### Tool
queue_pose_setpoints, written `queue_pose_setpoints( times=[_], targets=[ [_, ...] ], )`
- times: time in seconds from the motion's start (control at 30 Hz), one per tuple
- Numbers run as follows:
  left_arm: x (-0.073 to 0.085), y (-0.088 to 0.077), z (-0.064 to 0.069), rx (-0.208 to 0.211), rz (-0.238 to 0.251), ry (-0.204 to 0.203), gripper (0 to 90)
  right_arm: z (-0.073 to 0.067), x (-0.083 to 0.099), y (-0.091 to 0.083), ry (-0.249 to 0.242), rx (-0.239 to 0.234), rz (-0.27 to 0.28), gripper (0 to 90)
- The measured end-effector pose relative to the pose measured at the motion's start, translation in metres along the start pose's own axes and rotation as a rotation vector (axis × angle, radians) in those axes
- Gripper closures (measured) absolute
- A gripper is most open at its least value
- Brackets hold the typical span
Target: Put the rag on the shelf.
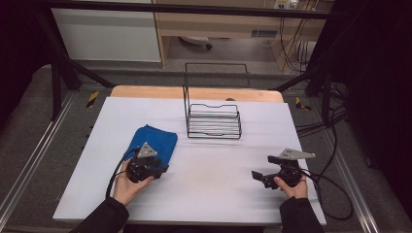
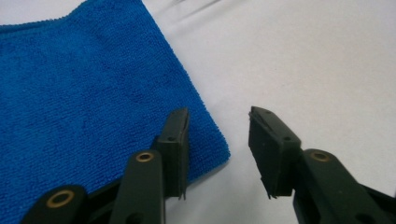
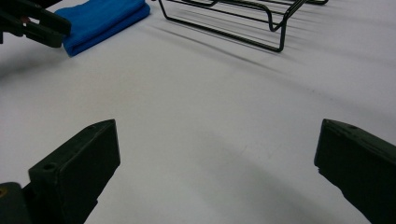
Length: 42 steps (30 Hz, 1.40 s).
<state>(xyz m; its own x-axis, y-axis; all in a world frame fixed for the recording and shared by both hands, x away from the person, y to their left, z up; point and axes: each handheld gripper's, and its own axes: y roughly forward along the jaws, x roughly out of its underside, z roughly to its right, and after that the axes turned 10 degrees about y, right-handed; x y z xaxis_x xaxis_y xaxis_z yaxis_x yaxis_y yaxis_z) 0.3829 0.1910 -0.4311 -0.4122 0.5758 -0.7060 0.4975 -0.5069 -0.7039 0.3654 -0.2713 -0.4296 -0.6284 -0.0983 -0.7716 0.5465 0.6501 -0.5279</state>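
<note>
White and bare across most of its face, the tabletop is carrying a folded blue cloth on its left half and a black wire rack near its far middle edge, with grey floor and dark frame bars lying around it.

At the near left, the person's left hand is coming in from the bottom edge in a dark sleeve, with its forearm angling up and to the right. It is gripping the left hand-held gripper from below and behind, with the grey three-cornered plate facing up and the jaws pointing right, level with the surface. In the left gripper view this tool is sitting low at the near corner of the blue cloth: one jaw is hovering over the cloth's edge, the other over bare white surface, and the corner is lying in the gap between them. The jaws are standing partly apart, and no pad is pressing on the fabric.

At the near right, the right hand is holding the right hand-held gripper well apart from the cloth, pointing left towards the table's middle. In the right gripper view its jaws are standing wide apart over bare surface, with nothing between them.
</note>
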Motion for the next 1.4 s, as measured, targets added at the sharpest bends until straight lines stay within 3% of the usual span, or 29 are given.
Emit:
queue_pose_setpoints(
  times=[0.3, 0.47, 0.6, 0.77, 1.03, 1.33, 1.4],
  targets=[
    [0.004, 0.013, 0.001, -0.035, -0.038, 0.003, 69.3, 0.0, 0.0, 0.001, -0.005, 0.001, 0.001, 0.8],
    [0.004, 0.014, 0.002, -0.046, -0.042, -0.011, 73.0, 0.0, 0.0, 0.001, -0.003, 0.001, -0.001, 0.8],
    [0.004, 0.015, 0.001, -0.056, -0.047, -0.015, 82.1, 0.0, 0.0, 0.001, -0.001, 0.0, 0.0, 0.8],
    [0.002, 0.016, 0.001, -0.057, -0.055, -0.004, 86.3, 0.0, 0.0, 0.002, 0.002, 0.0, -0.003, 0.8],
    [0.002, 0.013, -0.002, -0.03, -0.044, -0.032, 88.1, 0.0, 0.0, 0.002, -0.001, -0.002, -0.005, 0.9],
    [-0.003, 0.0, -0.002, 0.021, 0.011, -0.072, 88.5, 0.0, 0.0, 0.001, 0.0, -0.003, -0.005, 1.0],
    [-0.005, -0.003, 0.002, 0.054, 0.033, -0.088, 88.5, 0.0, 0.0, 0.001, 0.0, -0.003, -0.005, 0.9]
  ],
)
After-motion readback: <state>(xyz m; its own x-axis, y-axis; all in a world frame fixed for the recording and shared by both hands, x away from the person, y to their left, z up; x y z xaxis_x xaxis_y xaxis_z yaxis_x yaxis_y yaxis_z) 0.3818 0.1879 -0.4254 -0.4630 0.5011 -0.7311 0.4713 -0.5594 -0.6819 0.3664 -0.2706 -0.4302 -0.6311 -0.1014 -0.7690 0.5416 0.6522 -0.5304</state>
